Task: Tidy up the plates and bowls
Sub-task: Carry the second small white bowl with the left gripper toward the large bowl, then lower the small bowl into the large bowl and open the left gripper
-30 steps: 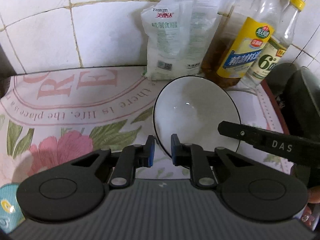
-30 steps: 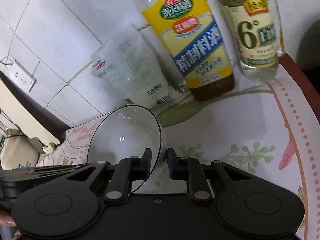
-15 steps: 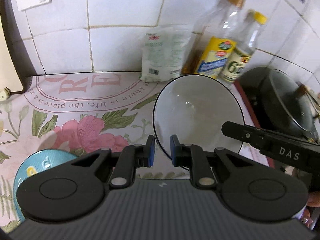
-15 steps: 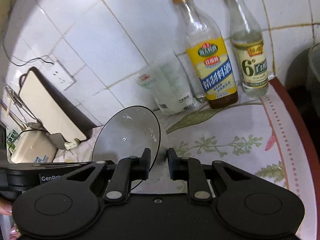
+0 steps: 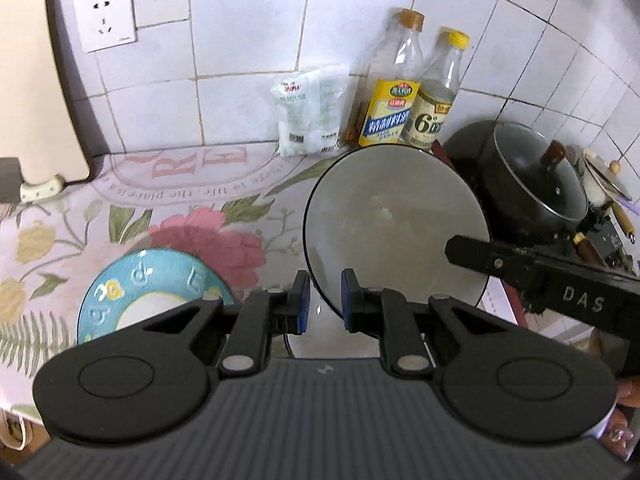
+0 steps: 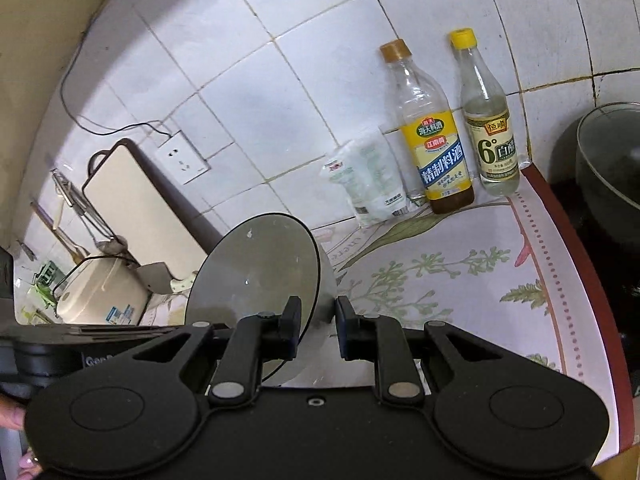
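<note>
Both grippers are pinching one white bowl (image 5: 396, 228) by its rim and holding it tilted above the floral cloth (image 5: 188, 200): the left gripper (image 5: 322, 306) is clamped on the near-left edge, the right gripper (image 6: 316, 328) on the right edge. The bowl is looking glazed, stiff, breakable and slippery, so the thin rim is the sensible hold. A blue plate (image 5: 136, 292) is lying near left, half hidden by the left gripper. The bowl's underside is staying out of sight.
</note>
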The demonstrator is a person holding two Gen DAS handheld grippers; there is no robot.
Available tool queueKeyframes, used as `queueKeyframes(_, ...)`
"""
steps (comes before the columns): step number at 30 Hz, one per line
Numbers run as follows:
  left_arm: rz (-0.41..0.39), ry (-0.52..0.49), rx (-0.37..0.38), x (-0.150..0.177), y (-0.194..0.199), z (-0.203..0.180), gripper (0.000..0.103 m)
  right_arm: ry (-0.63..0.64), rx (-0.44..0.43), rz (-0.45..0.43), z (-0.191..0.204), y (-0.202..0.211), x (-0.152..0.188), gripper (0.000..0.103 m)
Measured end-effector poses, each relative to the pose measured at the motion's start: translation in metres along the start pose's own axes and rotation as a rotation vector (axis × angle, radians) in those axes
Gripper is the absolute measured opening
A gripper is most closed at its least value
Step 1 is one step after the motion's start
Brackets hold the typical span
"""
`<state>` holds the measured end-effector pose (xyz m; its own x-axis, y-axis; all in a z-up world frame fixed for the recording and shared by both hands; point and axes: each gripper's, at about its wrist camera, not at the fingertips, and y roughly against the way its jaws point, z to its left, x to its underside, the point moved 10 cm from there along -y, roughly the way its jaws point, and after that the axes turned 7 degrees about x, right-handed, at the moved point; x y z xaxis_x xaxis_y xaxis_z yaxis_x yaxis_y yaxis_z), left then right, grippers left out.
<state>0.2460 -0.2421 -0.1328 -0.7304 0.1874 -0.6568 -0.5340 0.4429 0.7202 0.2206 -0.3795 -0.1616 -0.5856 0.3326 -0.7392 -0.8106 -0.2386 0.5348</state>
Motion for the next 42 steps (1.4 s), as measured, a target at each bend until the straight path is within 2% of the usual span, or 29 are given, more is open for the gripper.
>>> queueKeyframes(12, 0.059, -0.016, -0.055, 0.048, 0.005, -0.001, 0.014, 0.010, 0.018, 0.029, 0.001, 0.013, 0.049, 0.022)
queueKeyframes(23, 0.069, 0.017, -0.020, 0.062, -0.021, 0.001, 0.015, 0.068, 0.098, 0.025, -0.014, -0.006, 0.068, 0.022)
queueKeyframes(35, 0.100, 0.094, 0.006, 0.068, -0.060, 0.027, 0.015, 0.250, 0.175, -0.001, -0.012, -0.039, 0.075, 0.022)
queueKeyframes(42, 0.125, 0.068, -0.050, 0.068, -0.073, 0.032, 0.014, 0.335, 0.219, 0.017, -0.009, -0.057, 0.081, 0.022)
